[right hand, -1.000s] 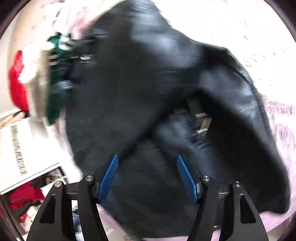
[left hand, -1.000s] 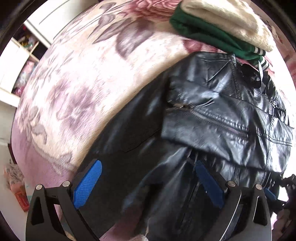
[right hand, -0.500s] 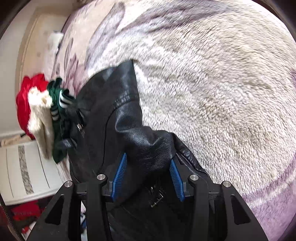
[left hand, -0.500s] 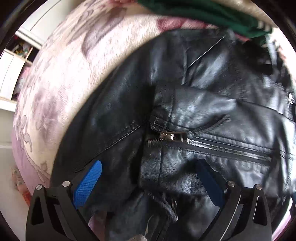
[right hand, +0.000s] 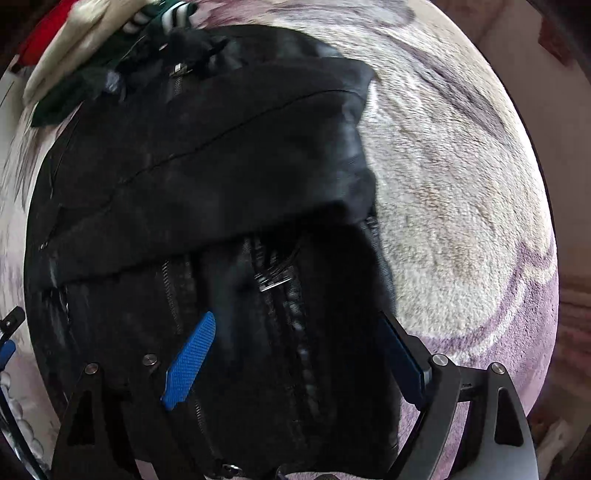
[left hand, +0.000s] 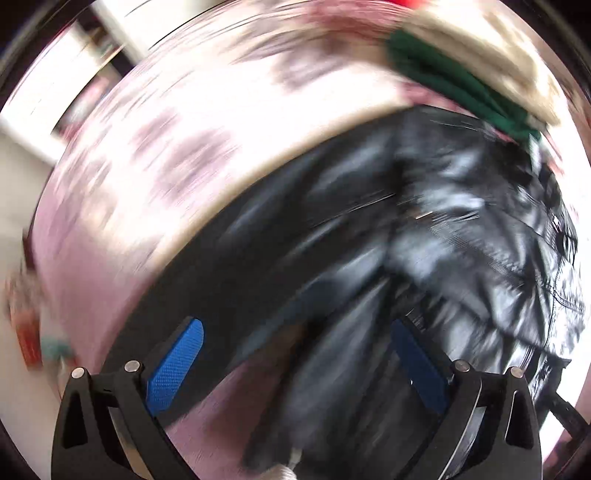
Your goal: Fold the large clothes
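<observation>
- and here's the black leather jacket (right hand: 207, 155), spread out on the bed's fuzzy floral blanket (right hand: 454, 192), filling most of the right wrist view.
- one panel lies folded across the jacket's upper part, its lower edge running slantwise over the zippered front (right hand: 273, 280) (a bit of metal zipper glints there).
- right hand-held gripper (right hand: 291, 358) points down over the jacket's lower half, jaws opening, spread wide; the leather lies below and between the blue pads (right hand: 190, 360), but they don't press on it, so it is released.
- over to the left wrist view, badly smeared with blur: the left hand-held gripper (left hand: 295, 365) also looks down, jaws wide apart, blue pads (left hand: 175, 369) clear of the cloth, nothing clamped.
- beneath it the jacket (left hand: 369, 240) runs diagonally across the view, glossy creases catching the light on the right side.
- the pink-and-purple flowered blanket (left hand: 177, 155) shows to the jacket's upper left.
- past the jacket's far end sits a pile of other clothes: a green garment (left hand: 454, 88) with a cream fleecy one (left hand: 491, 55) on top, touching the jacket's collar end.
- in the right wrist view the same pile sits at the top left, the green garment (right hand: 59, 107) showing white stripes, with a bit of red cloth (right hand: 48, 26) beside it.
- at the far left edge of the right wrist view, a sliver of the other gripper peeks in.
</observation>
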A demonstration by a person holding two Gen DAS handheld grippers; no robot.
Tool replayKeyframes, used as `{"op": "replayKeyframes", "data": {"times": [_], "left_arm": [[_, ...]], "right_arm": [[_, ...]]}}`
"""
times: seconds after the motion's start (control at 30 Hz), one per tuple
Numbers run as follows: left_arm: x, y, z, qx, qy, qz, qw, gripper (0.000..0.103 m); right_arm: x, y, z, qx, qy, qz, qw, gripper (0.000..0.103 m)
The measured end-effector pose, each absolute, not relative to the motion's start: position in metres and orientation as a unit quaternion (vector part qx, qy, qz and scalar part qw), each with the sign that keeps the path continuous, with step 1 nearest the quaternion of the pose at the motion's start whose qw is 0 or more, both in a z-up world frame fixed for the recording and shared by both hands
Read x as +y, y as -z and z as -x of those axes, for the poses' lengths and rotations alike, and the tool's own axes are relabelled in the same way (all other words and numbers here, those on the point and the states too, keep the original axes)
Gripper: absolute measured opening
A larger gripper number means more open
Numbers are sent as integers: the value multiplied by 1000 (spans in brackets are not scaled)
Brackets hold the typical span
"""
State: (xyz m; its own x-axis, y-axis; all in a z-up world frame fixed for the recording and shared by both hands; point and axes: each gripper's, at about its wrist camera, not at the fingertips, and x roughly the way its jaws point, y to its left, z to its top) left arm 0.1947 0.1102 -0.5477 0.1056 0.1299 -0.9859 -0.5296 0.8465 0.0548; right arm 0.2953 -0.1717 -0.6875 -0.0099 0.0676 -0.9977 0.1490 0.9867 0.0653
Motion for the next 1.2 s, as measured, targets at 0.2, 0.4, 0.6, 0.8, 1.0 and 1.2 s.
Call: {"op": "replayKeyframes", "data": {"times": [0.2, 0.4, 0.6, 0.8, 1.0, 1.2], "left_arm": [[213, 565, -44, 611, -351, 311, 638, 103], [300, 627, 49, 573, -399, 431, 572, 102], [322, 622, 33, 537, -368, 414, 636, 30], [369, 552, -6, 478, -332, 389, 713, 9], [450, 563, -48, 476, -302, 415, 714, 9], [441, 598, -25, 500, -271, 499, 654, 29]], "right_arm": [[-99, 686, -274, 726, -20, -48, 686, 89], [-26, 698, -263, 736, -46, -9, 675, 89], [30, 710, -246, 745, -59, 13, 665, 89], [80, 711, -253, 747, -33, -4, 664, 89], [88, 709, -270, 740, 0, -19, 673, 89], [92, 719, -272, 747, 12, -29, 665, 89]]}}
